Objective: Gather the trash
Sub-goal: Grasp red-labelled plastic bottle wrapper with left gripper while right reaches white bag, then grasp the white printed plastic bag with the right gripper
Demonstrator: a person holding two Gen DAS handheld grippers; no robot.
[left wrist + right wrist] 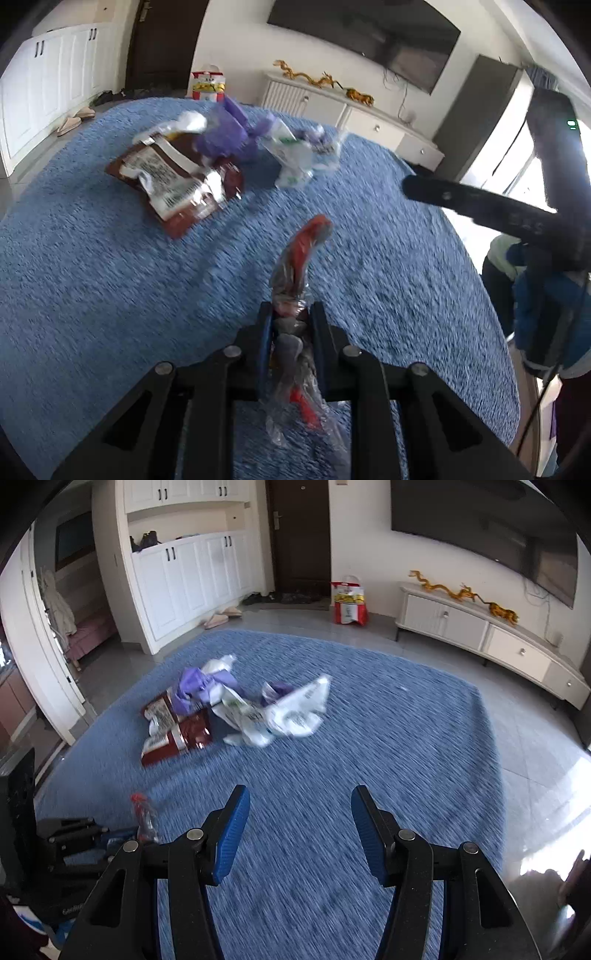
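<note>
Left gripper (291,314): clamped on a clear plastic wrapper with red print (303,251), pads pressing both sides of it; the wrapper sticks up past the fingertips toward 12 o'clock and trails back between the arms.
Right gripper (300,830): jaws standing apart, blue pads facing each other with only carpet between them, nothing held.
Blue carpet (110,295): covers the floor under both tools.
Trash pile: lies ahead of the right gripper at about 11 o'clock, well apart from it.
Brown snack bag (173,734): flat on the carpet at the pile's 8 o'clock edge.
Purple crumpled wrapper (199,690): resting against the brown bag's far end.
White plastic bags (288,712): crumpled at the pile's 3 o'clock side, touching the purple piece.
Red and white bag (349,600): upright on the tiles at 12 o'clock, near the dark door.
</note>
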